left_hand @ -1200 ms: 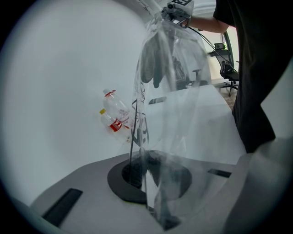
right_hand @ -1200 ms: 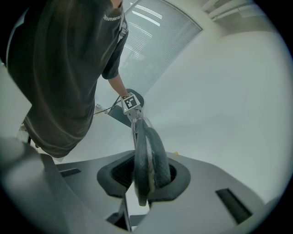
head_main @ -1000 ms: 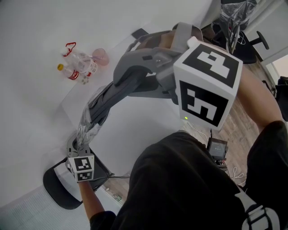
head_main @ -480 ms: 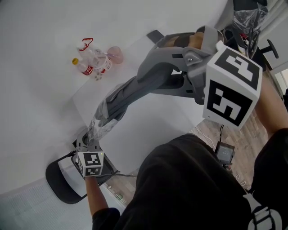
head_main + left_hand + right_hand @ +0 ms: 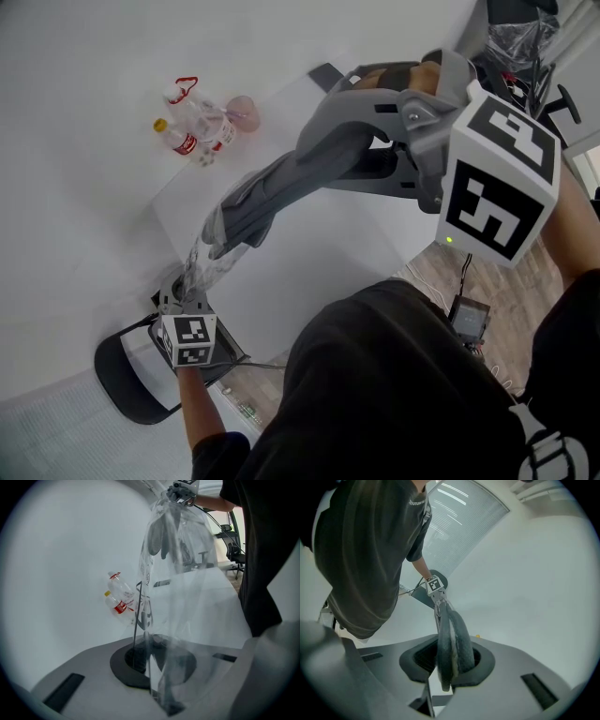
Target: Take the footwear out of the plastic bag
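Grey and flat, the footwear (image 5: 281, 183) looks light and bendy, a soft pair that sags a little along its length. It hangs in the air over the white table (image 5: 309, 272), running from far right down to near left. The right gripper (image 5: 323, 155) pinches the far-right end of it, with the pair standing on edge between the pads. The left gripper (image 5: 183, 298), at the near-left corner, is pressed together on the tail of the clear plastic bag (image 5: 204, 255), which is drawn taut. The film is thin, slick and crinkly, so I judge it will slide off easily if the bag end is held firm. A hold on the footwear's end, as now, suits better than one on its floppy middle. How much of the pair is sleeved is hard to tell through clear film, perhaps the near-left half. Two bottles (image 5: 192, 136) lie well apart at the far left.
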{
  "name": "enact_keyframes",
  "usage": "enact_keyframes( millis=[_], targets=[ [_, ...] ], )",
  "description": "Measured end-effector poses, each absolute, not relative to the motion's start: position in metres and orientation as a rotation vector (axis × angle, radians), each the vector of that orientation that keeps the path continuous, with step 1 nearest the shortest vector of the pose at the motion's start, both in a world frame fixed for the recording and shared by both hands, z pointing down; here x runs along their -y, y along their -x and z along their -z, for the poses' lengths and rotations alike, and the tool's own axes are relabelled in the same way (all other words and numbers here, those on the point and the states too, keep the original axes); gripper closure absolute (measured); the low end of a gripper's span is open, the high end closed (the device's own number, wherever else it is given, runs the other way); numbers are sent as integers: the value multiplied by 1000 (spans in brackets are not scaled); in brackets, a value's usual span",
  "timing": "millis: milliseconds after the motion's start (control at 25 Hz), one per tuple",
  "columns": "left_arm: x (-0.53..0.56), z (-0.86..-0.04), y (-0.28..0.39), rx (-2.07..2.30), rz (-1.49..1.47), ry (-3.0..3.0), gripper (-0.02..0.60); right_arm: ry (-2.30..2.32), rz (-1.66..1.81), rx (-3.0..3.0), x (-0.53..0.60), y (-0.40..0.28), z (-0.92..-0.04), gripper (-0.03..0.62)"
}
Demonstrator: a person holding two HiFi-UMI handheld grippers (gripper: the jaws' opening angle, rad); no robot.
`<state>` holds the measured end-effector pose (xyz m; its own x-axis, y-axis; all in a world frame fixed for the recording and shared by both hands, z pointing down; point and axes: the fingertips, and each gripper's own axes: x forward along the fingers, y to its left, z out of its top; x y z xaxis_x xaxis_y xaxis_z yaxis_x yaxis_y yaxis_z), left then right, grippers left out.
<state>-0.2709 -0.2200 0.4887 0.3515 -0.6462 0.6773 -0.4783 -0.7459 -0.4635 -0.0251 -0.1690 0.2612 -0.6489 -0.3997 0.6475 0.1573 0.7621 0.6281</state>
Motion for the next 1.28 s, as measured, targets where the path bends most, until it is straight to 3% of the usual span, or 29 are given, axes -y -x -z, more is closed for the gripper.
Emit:
enact_keyframes(
  millis=[800, 1280],
  targets=[
    [212, -483, 265, -1050, 1364, 2462, 558, -238, 853, 2145, 164, -5, -237, 516],
    [229, -506, 298, -1326, 1319, 2600, 558, -536, 799, 2165, 190, -40, -229, 516]
  ],
)
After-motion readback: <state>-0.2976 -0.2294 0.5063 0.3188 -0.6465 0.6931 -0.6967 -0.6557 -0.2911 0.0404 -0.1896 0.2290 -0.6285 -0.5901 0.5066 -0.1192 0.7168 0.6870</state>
